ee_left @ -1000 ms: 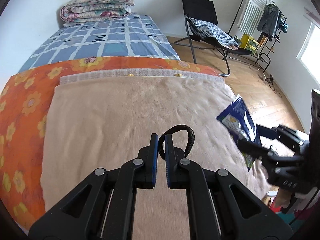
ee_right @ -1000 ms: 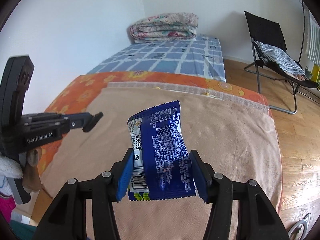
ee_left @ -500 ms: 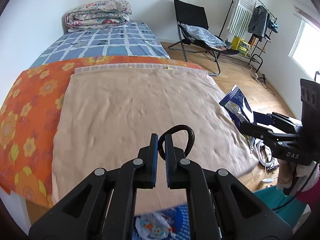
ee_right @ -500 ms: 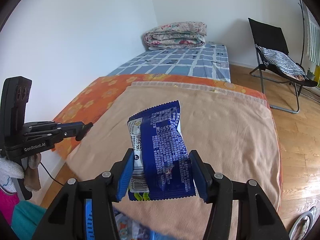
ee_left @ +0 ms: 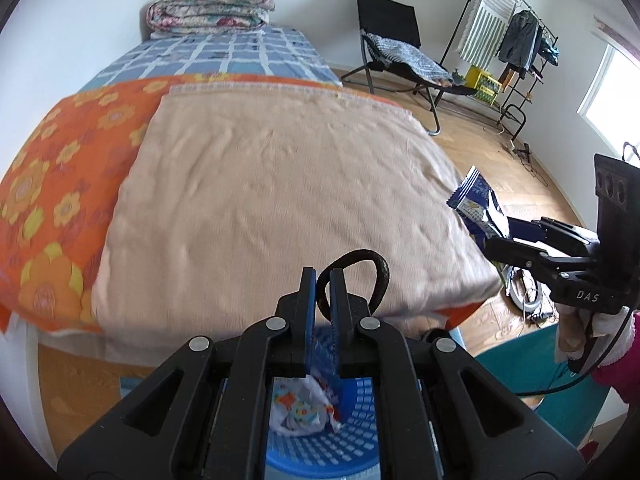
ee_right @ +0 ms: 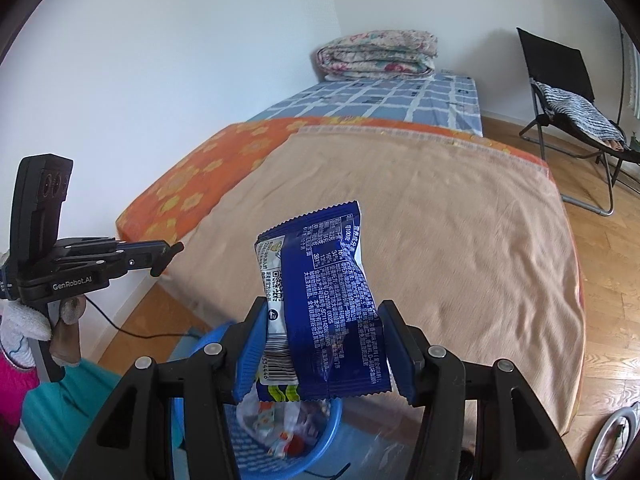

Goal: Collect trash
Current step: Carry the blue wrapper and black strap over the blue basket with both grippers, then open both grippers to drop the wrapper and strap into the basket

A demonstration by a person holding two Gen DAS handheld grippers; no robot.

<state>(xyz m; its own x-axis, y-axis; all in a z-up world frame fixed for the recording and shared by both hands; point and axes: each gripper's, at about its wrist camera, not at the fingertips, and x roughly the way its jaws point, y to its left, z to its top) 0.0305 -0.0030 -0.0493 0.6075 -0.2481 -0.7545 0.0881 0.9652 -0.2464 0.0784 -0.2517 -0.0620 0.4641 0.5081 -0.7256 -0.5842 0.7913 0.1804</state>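
Trash over the blue basket
The left gripper is clenched on a dark loop; the right gripper grasps a blue wrapper.

White walls enclose a bed filling mid-frame; a black folding chair and clothes rack stand upper right on wooden floor, by a bright window.

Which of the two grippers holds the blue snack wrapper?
The right gripper holds the blue wrapper between wide-set jaws. The left gripper is shut on a thin dark loop instead.
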